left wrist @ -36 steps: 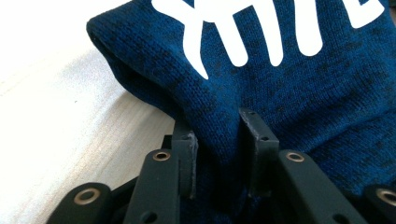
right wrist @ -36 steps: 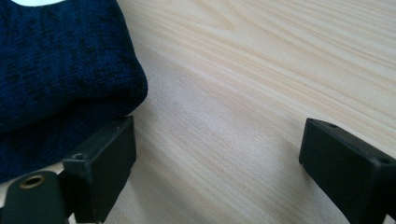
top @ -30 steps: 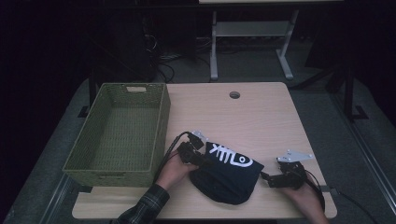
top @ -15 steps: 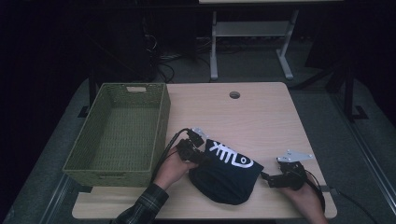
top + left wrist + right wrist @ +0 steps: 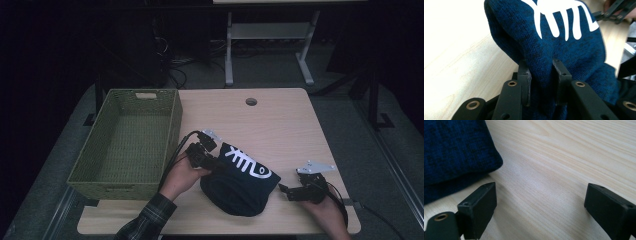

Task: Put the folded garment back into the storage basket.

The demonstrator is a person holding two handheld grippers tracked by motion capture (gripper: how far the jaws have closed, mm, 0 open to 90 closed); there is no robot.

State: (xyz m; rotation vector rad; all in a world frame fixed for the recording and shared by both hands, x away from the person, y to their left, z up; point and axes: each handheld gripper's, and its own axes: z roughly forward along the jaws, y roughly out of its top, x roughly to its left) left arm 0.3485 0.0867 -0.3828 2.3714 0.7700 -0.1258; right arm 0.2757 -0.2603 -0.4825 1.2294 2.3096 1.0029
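- High view: the person's left hand (image 5: pixel 182 175) reaches in from the bottom edge, plaid sleeve (image 5: pixel 145 222) at the wrist, and holds the left gripper (image 5: pixel 212 161) pointed right, against the left edge of the dark blue knitted garment (image 5: pixel 242 182).
- The garment lies bunched in a rounded heap on the near half of the wooden bench (image 5: pixel 280 130), with a white fish-bone print (image 5: pixel 247 164) on its upper face.
- The right hand (image 5: pixel 325 212) comes in at the bottom right corner and holds the right gripper (image 5: pixel 286 191) low over the bench, aimed left at the garment's right corner and just beside it; a grey three-cornered plate (image 5: pixel 314 167) sits on top of it.
- A green woven basket (image 5: pixel 172 125) stands on the left part of the bench, near the left hand; nothing lies inside it.
- A round hole (image 5: pixel 251 101) shows near the bench's far edge.
- Left gripper view: the black fingers (image 5: pixel 526 82) are clamped on a raised fold of the blue knit (image 5: pixel 564 52), which is pinched between them. The white print (image 5: pixel 564 17) runs across the top, pale bench (image 5: pixel 456 50) shows at the left, and part of the other gripper (image 5: pixel 616 12) is at the upper right.
- Right gripper view: the two fingers (image 5: pixel 482 205) stand wide apart with bare bench (image 5: pixel 554 170) between them, gripping nothing. The garment's corner (image 5: pixel 456 152) lies at the upper left, close to the left finger; whether it touches is unclear.
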